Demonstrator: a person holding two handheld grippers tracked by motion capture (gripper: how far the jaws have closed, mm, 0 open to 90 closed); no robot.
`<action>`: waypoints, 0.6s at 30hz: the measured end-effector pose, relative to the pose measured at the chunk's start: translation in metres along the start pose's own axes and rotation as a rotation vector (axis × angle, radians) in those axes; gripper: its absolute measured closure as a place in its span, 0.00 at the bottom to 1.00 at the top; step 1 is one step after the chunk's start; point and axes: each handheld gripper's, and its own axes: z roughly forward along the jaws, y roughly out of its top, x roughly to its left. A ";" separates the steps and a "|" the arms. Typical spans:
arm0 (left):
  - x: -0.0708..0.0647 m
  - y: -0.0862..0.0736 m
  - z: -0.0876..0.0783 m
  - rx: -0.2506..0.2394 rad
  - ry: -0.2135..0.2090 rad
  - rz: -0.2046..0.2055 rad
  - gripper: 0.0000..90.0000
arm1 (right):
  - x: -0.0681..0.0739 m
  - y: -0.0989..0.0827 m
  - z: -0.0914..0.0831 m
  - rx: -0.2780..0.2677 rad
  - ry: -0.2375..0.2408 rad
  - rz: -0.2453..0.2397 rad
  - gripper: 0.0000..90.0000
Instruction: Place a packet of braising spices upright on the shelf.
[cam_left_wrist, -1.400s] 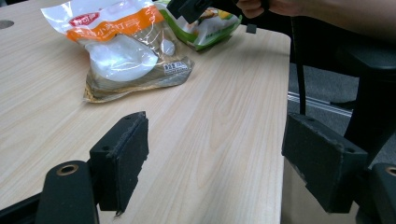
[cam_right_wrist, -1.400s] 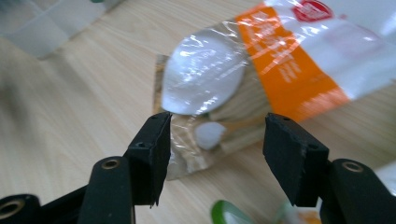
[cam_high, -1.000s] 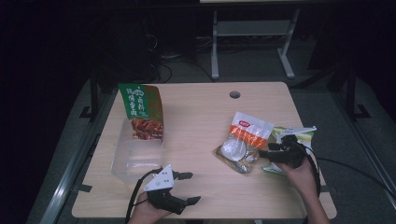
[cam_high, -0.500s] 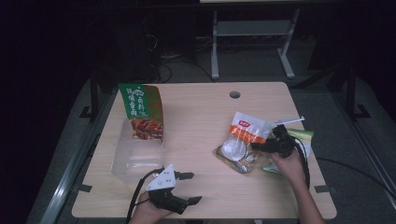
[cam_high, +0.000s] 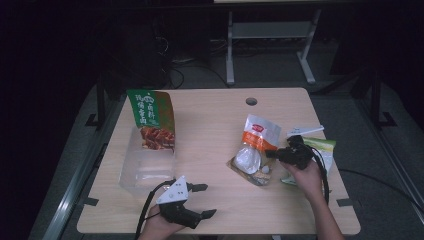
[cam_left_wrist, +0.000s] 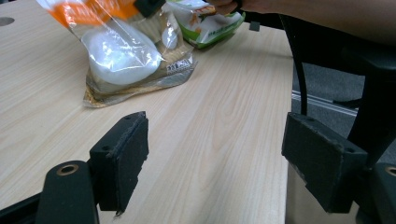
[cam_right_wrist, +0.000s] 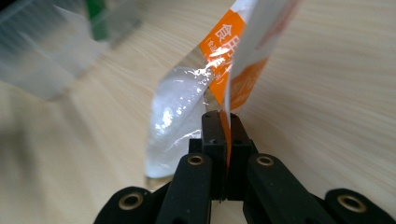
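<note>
1. My right gripper (cam_high: 274, 154) sits at the right of the table; its jaws have just been closing and are now pinched tight on the edge of the orange-and-clear bag (cam_high: 254, 150), with the film caught between the pads in my right gripper view (cam_right_wrist: 223, 140).
2. That bag lies right of the table's centre, its far end lifted a little towards the gripper; a white lump shows through the clear part (cam_left_wrist: 121, 56).
3. My left gripper (cam_high: 200, 200) rests at the near edge, left of centre, jaws spread wide with bare wood between them.
4. Green-and-white packet (cam_high: 320, 150) lies at the right edge, just beyond my right hand (cam_high: 302, 175).
5. Clear plastic box (cam_high: 145, 167) stands at the left, with a green pouch (cam_high: 150, 117) leaning out of its far end.
6. Table (cam_high: 210, 130): pale wood grain, with a round cable hole (cam_high: 251, 101) near the far edge.
7. Room: dark, grey floor, a white metal stand (cam_high: 270, 45) and loose cables beyond the far edge.
</note>
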 end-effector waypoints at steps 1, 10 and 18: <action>0.000 0.000 0.000 0.000 0.004 0.003 0.25 | 0.003 0.000 -0.002 -0.012 0.014 -0.014 1.00; 0.001 0.004 -0.002 -0.022 0.007 -0.007 0.25 | 0.035 0.007 -0.015 -0.040 0.108 -0.139 1.00; 0.004 0.006 0.001 -0.017 0.013 -0.010 0.25 | 0.061 0.009 -0.018 -0.034 0.196 -0.219 1.00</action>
